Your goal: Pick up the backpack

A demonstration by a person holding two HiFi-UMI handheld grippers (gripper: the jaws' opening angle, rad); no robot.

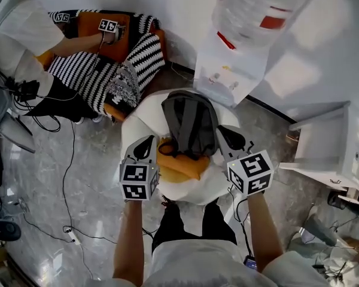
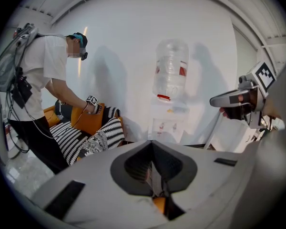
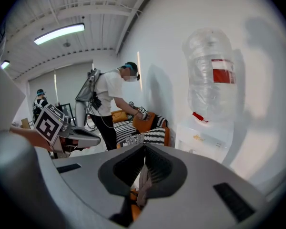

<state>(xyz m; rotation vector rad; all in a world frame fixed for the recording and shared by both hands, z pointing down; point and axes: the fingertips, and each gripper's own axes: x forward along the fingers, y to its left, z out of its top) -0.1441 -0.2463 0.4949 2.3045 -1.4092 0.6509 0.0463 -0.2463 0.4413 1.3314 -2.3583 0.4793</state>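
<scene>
Fingers (image 2: 133, 168) on the left gripper (image 2: 152, 144) are pressed together, with a grey strap (image 2: 155, 182) pinched between them and a bit of orange showing just below. Those on the right gripper (image 3: 144, 149) are closed tight too, clamped on a twisted strap (image 3: 143, 185) that hangs down from where they meet.

From the head view, the grey backpack (image 1: 189, 124) lies in the middle of the scene, on top of a round white seat (image 1: 137, 121). An orange cushion (image 1: 179, 166) sits at the backpack's 6 o'clock edge. The left gripper is at the backpack's 8 o'clock and the right gripper at its 4 o'clock, each right against the bag's side.

A water dispenser (image 1: 230, 64) with a clear bottle (image 1: 260, 11) stands against the wall at 1 o'clock. A striped sofa (image 1: 102, 70) is at 10 o'clock, with another person (image 1: 24, 34) leaning over it. A white shelf unit (image 1: 329, 148) is at 3 o'clock, and cables (image 1: 66, 196) trail over the floor at 8 o'clock.
</scene>
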